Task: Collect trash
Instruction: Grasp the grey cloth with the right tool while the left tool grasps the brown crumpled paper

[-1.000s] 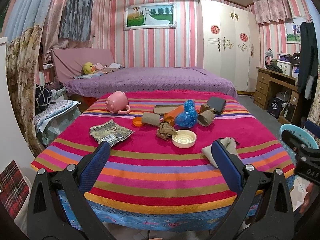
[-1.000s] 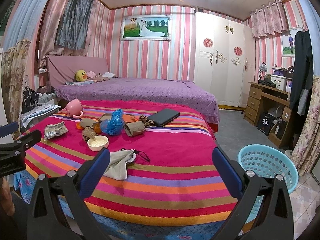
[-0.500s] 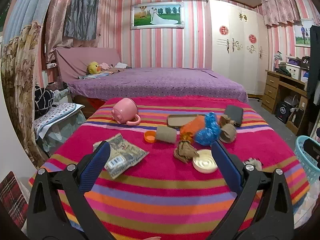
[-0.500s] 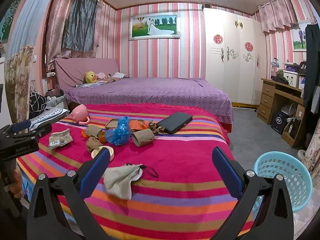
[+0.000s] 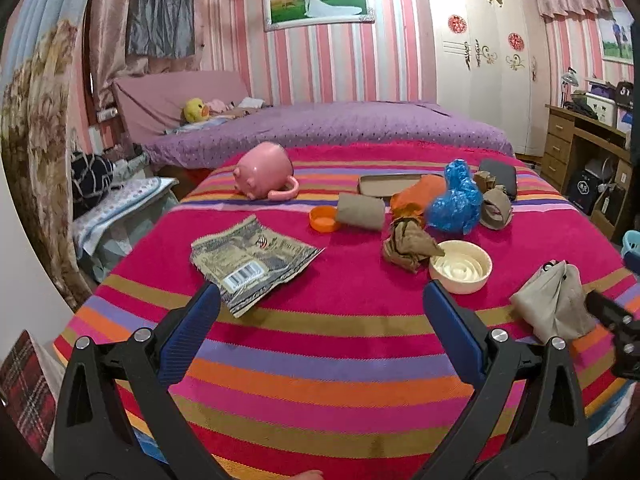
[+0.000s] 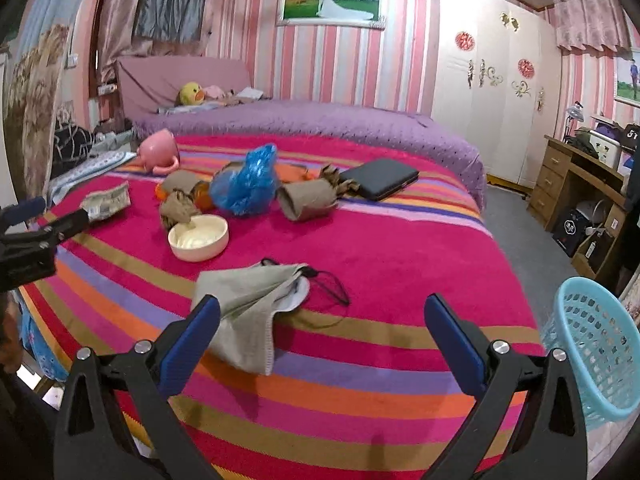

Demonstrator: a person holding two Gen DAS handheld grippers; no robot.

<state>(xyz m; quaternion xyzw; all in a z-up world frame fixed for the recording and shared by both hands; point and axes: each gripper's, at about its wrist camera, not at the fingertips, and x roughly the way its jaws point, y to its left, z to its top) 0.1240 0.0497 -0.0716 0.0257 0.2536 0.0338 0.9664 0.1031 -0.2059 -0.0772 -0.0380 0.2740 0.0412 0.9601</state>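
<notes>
Trash lies on a striped tablecloth [image 5: 320, 360]: a flat foil wrapper [image 5: 252, 260], a crumpled brown paper [image 5: 408, 244], a blue plastic bag [image 5: 456, 200], cardboard tubes [image 5: 360, 210] and an orange cap [image 5: 324, 218]. My left gripper [image 5: 320, 320] is open and empty, just short of the wrapper. My right gripper [image 6: 320, 324] is open and empty, over a grey cloth mask [image 6: 248, 300]. A light blue basket [image 6: 596, 348] stands on the floor at the right.
A pink mug [image 5: 266, 176] lies on its side at the back left. A cream bowl [image 5: 460, 266], a black case [image 6: 380, 178] and a flat tray [image 5: 388, 184] also sit on the table. A purple bed [image 5: 320, 128] stands behind; a desk [image 6: 580, 184] is at the right.
Both grippers have moved forward and lower over the table, so the trash looks nearer. The left gripper has come up to the wrapper, the right to the grey mask. Both stay open.
</notes>
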